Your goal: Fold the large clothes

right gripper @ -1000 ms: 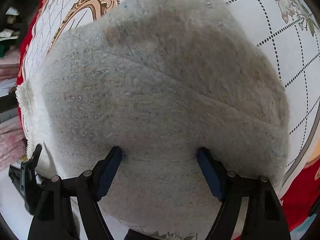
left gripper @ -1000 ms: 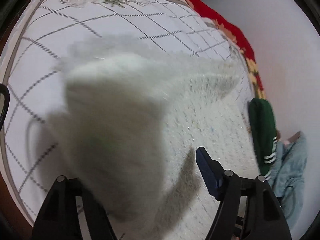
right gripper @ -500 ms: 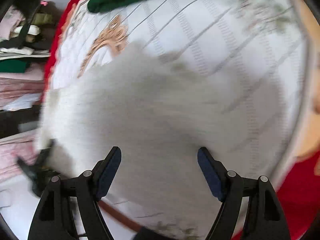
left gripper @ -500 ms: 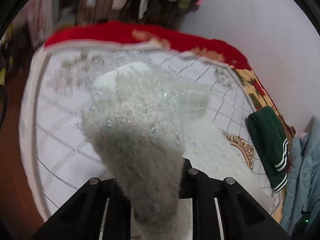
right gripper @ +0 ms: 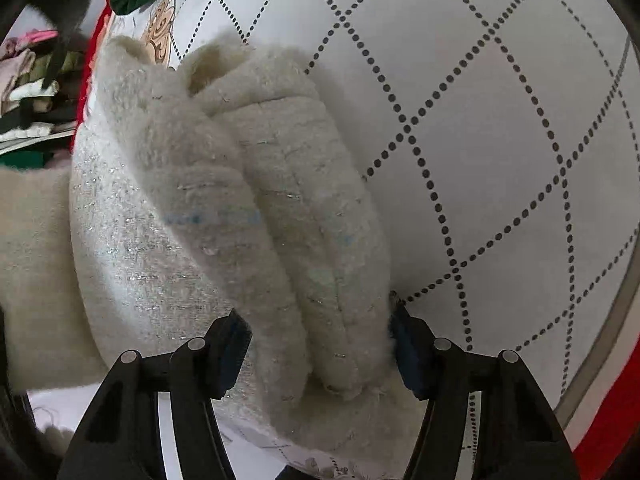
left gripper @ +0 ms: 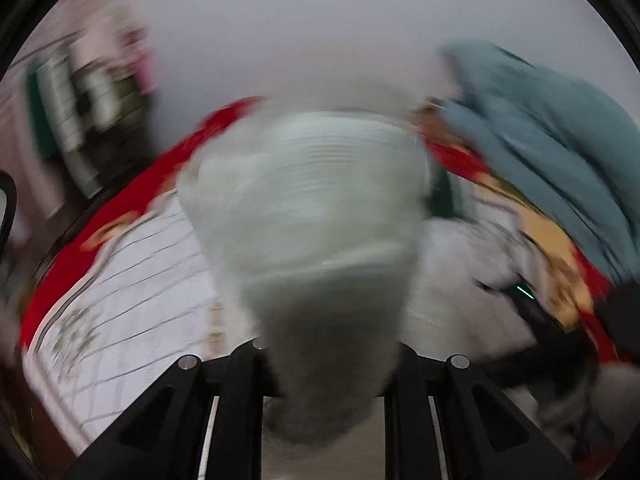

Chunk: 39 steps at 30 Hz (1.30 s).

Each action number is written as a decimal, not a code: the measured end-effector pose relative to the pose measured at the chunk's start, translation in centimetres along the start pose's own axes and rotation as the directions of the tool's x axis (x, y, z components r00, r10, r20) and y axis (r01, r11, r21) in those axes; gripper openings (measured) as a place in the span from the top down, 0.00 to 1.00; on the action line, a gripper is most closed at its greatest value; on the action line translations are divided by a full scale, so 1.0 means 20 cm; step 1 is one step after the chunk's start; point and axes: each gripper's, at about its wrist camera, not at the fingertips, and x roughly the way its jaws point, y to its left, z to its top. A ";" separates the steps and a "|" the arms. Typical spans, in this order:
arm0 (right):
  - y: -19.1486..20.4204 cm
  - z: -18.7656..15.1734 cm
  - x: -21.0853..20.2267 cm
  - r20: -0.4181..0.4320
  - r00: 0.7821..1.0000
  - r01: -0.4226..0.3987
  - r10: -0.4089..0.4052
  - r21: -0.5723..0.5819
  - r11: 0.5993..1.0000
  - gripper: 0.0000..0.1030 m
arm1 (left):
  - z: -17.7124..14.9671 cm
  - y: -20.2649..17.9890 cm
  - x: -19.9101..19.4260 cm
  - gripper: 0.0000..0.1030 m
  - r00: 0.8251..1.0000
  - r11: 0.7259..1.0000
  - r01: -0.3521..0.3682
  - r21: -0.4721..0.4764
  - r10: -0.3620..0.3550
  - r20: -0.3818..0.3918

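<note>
A fluffy cream sweater (right gripper: 248,216) lies bunched in thick folds on a white quilt (right gripper: 500,128) with dotted diamond lines. The right claw (right gripper: 320,344) is spread around the nearest folds, its blue pads at either side of them. In the blurred left view, the left claw (left gripper: 328,360) is clamped on a raised bunch of sweater (left gripper: 316,216), a blue garment (left gripper: 552,152) off right.

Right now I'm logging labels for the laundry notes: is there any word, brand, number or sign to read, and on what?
None can be read.
White sweater: no tag or print visible.
Bedspread: dotted pattern only.
Left view: too blurred to tell.
</note>
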 end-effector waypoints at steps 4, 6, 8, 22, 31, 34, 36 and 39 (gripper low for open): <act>-0.08 -0.02 -0.01 0.003 0.998 -0.063 0.063 -0.001 0.998 0.37 | -0.11 -0.31 0.04 0.87 0.988 0.978 0.154 0.141 -0.148 -0.053; -0.12 -0.02 -0.02 0.002 0.995 -0.096 0.096 0.002 0.995 0.37 | -0.19 -0.41 0.09 0.87 0.978 0.963 0.201 0.180 -0.185 -0.101; -0.14 -0.02 -0.04 -0.002 0.993 -0.121 0.121 0.005 0.993 0.37 | -0.27 -0.46 0.14 0.87 0.972 0.954 0.218 0.205 -0.194 -0.133; -0.32 -0.04 -0.54 0.099 0.993 -0.060 0.057 0.028 0.998 0.22 | -0.30 -0.30 0.15 0.56 0.971 0.953 0.156 0.259 -0.100 -0.218; -0.03 0.03 -0.63 0.113 0.931 -0.341 0.346 -0.061 0.938 0.11 | -0.35 -0.24 0.09 0.14 0.937 0.948 0.241 0.209 -0.170 -0.307; 0.14 0.11 -0.38 -0.007 0.923 -0.385 0.386 -0.067 0.920 0.11 | -0.35 -0.20 0.05 0.14 0.936 0.958 0.213 0.191 -0.144 -0.322; 0.23 0.14 -0.29 -0.021 0.921 -0.388 0.388 -0.087 0.917 0.51 | -0.34 -0.15 0.03 0.14 0.936 0.969 0.187 0.164 -0.124 -0.330; 0.30 0.07 -0.31 0.017 0.925 -0.376 0.381 -0.129 0.918 0.81 | -0.31 -0.04 -0.03 0.13 0.934 0.983 0.158 0.093 -0.119 -0.336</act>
